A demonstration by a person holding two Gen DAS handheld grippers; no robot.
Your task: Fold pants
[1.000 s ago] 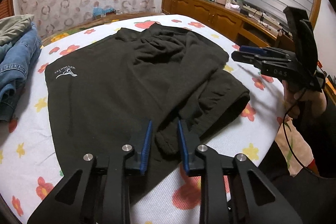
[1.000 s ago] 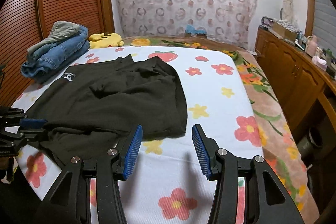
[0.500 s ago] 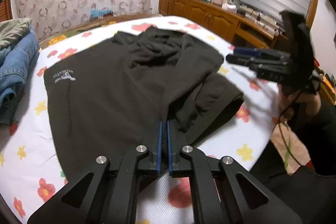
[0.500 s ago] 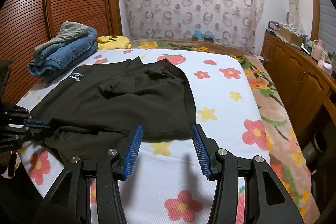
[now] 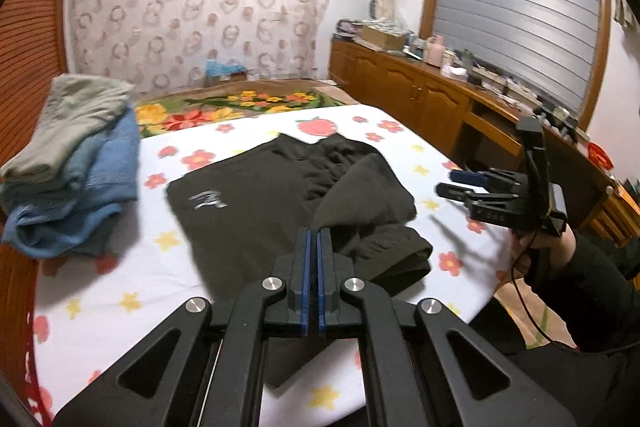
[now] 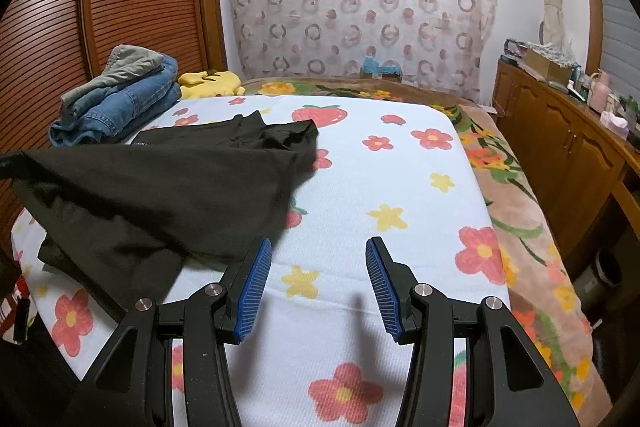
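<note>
Black pants (image 5: 248, 211) with a small white logo lie on the flowered bed (image 5: 132, 267). My left gripper (image 5: 313, 237) is shut on a fold of the pants' near edge, which rises in a peak to its blue pads. In the right wrist view that lifted part of the pants (image 6: 160, 195) stretches as a taut dark sheet off the left edge. My right gripper (image 6: 318, 242) stands open over the bare sheet, to the right of the pants, with nothing between its fingers. In the left wrist view the right gripper (image 5: 446, 182) hovers beside the bed, held by a hand in a dark sleeve.
A pile of folded jeans and a grey-green garment (image 5: 72, 163) sits at the bed's far left corner (image 6: 120, 99), with a yellow plush toy (image 6: 210, 83) behind it. A cluttered wooden cabinet (image 5: 420, 95) runs along the right side. A slatted wooden wardrobe (image 6: 100, 7) stands on the left.
My left gripper closed on the pants' near edge and rose, pulling the cloth up off the bed. The right gripper kept still and open.
</note>
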